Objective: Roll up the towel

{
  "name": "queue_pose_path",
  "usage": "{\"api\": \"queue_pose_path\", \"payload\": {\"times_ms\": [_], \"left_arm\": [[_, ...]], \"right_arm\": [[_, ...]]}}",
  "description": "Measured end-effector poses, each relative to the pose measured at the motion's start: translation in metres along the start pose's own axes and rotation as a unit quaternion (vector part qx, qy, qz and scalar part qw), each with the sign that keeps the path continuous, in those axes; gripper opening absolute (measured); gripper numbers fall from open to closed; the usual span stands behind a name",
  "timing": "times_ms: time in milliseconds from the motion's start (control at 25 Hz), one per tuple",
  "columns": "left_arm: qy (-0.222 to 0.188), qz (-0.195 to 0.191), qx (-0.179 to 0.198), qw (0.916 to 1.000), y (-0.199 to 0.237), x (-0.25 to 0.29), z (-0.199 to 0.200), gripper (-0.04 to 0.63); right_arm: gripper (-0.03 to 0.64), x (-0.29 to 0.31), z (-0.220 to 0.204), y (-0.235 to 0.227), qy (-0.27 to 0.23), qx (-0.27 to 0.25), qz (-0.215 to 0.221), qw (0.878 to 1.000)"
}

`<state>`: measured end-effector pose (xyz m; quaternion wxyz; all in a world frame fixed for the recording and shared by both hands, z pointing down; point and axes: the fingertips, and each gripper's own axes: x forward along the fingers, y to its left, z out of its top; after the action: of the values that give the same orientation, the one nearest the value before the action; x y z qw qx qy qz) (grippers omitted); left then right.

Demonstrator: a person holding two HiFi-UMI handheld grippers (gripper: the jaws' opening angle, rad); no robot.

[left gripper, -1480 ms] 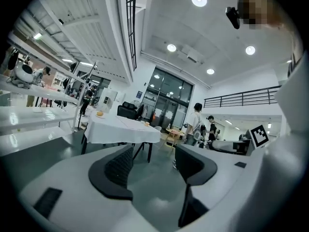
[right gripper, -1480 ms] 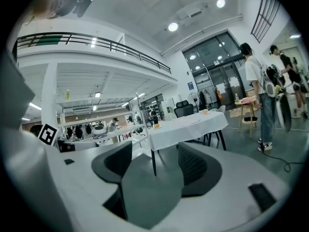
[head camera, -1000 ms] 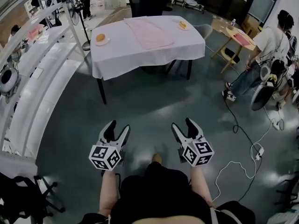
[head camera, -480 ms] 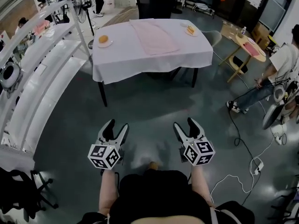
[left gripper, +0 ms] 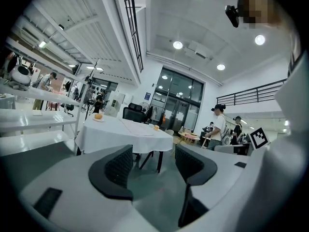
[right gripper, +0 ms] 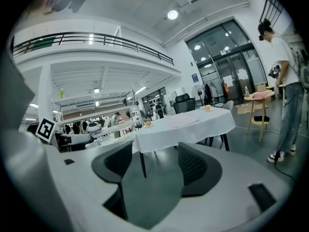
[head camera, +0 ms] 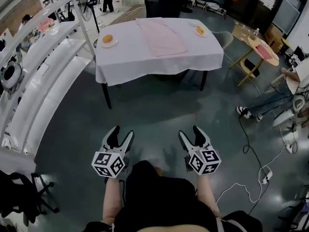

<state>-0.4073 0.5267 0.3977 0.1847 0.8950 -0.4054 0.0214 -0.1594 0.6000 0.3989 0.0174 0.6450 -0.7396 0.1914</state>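
Note:
A pink towel [head camera: 161,36] lies flat, spread out along the middle of a table with a white cloth [head camera: 145,57], far ahead of me. It shows small in the left gripper view as the towel [left gripper: 136,127] and in the right gripper view as the towel [right gripper: 183,122]. My left gripper [head camera: 120,137] and right gripper [head camera: 191,135] are held low over the grey floor, well short of the table. Both are open with nothing between the jaws.
A plate with an orange bun [head camera: 107,40] sits at the table's left end, another plate with food [head camera: 200,31] at its right. White shelving [head camera: 43,76] runs along the left. A black chair [head camera: 161,4] stands behind the table. A wooden table [head camera: 258,52] and floor cables [head camera: 248,139] lie to the right.
I have walked a little closer to the table, which sits lower in the head view. The person at the right has slid toward the frame's edge. Both grippers keep their pose.

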Motion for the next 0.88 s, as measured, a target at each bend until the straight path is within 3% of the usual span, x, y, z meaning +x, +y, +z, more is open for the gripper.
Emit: {"api": "queue_pose_path", "payload": {"times_ms": [480,880], "left_arm": [[0.035,-0.032,-0.004,0.9989,-0.004,0.034,-0.027,0.282],[0.03,-0.067,0.012,0.9972,0.011,0.136,0.014,0.282]], "right_arm": [[0.312,0.011,-0.021,-0.012,0.016,0.016,-0.019,1.0],[0.311,0.087,0.029,-0.054,0.001,0.014,-0.031,0.999]]}}
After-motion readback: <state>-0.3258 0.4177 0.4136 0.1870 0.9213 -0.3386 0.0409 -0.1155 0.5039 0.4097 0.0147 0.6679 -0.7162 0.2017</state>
